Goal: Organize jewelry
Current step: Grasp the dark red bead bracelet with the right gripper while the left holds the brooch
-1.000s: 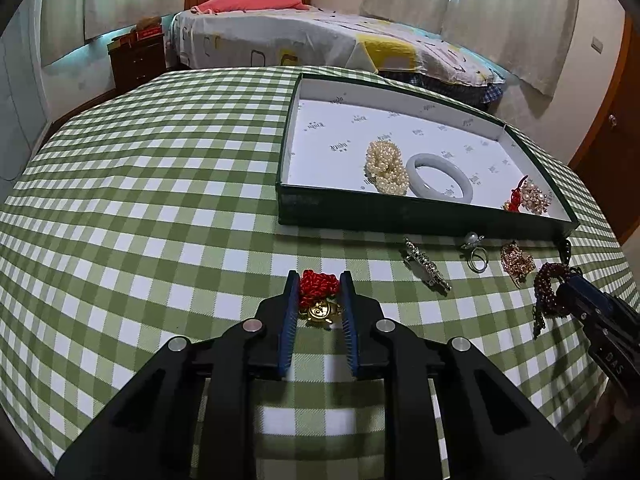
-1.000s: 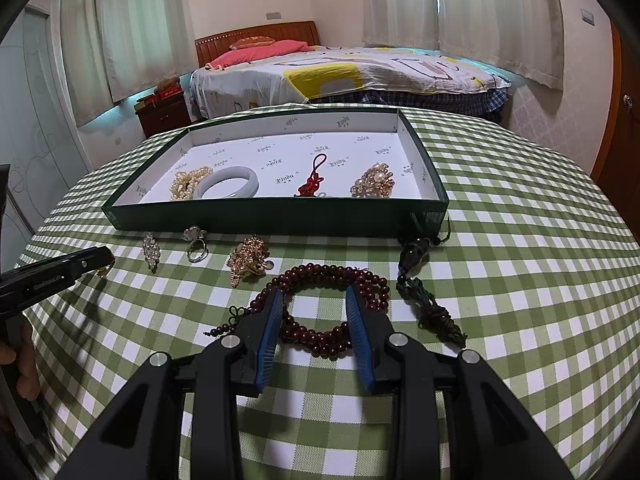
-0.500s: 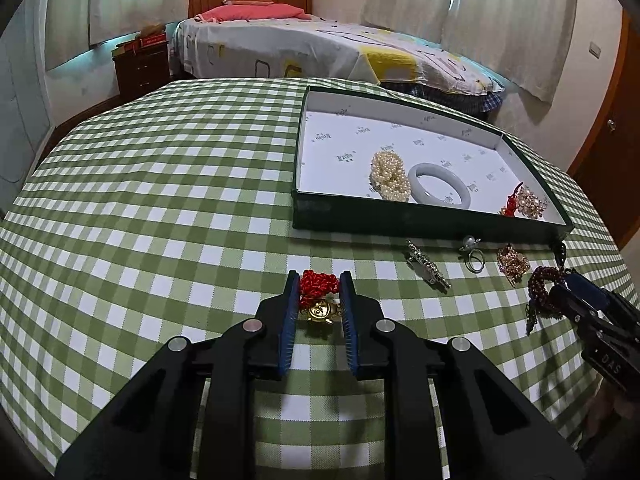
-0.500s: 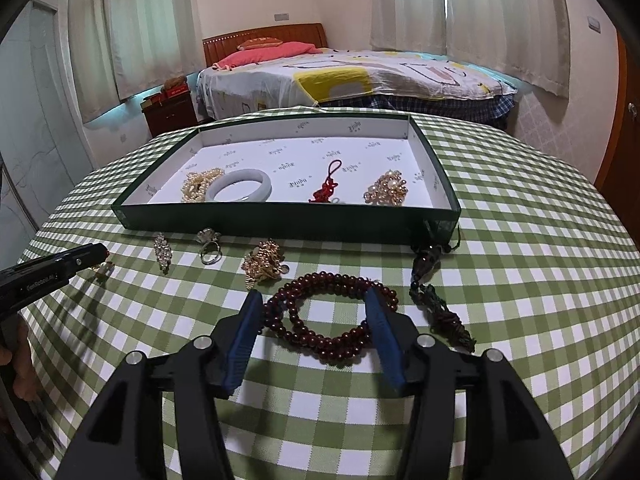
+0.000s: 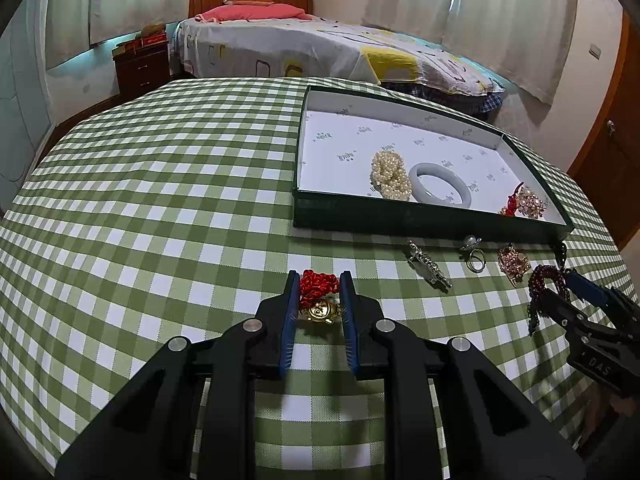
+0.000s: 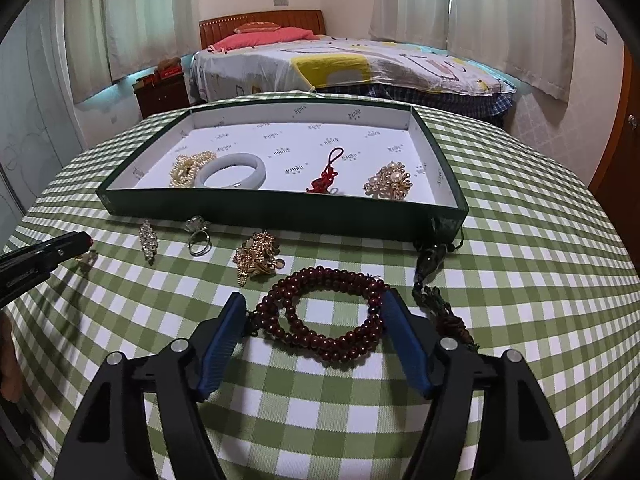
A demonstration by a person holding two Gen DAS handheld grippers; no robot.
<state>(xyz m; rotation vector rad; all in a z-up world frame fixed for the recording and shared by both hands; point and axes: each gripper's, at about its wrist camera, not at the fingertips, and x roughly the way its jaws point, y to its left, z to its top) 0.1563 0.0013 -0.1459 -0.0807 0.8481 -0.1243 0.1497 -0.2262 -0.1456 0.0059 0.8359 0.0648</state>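
Left gripper (image 5: pixel 319 300): jaws closed on a red knotted cord charm with a gold pendant (image 5: pixel 319 297), at or just above the checked tablecloth (image 5: pixel 160 200), near the table's front edge and well left of the tray. Whether the charm is lifted clear cannot be told.

Right gripper (image 6: pixel 314 336): jaws spread wide, straddling the dark red bead bracelet (image 6: pixel 324 316), which lies flat on the cloth just in front of the green tray (image 6: pixel 280 216).

Risks, as judged: the charm is pinched by its soft cord, so the pendant may swing or slip in transit. The bracelet is multi-looped; closing on one strand could leave the rest trailing and snagging the tray's front wall.

Surroundings: a crystal brooch (image 6: pixel 147 240), a ring (image 6: pixel 199 236), a gold brooch (image 6: pixel 258 258) and a dark tasselled pendant (image 6: pixel 430 260) lie between the grippers and the tray. Inside it: a pearl strand (image 6: pixel 188 168), a pale bangle (image 6: pixel 232 171), a red knot charm (image 6: pixel 326 174), a gold floral brooch (image 6: pixel 389 180).
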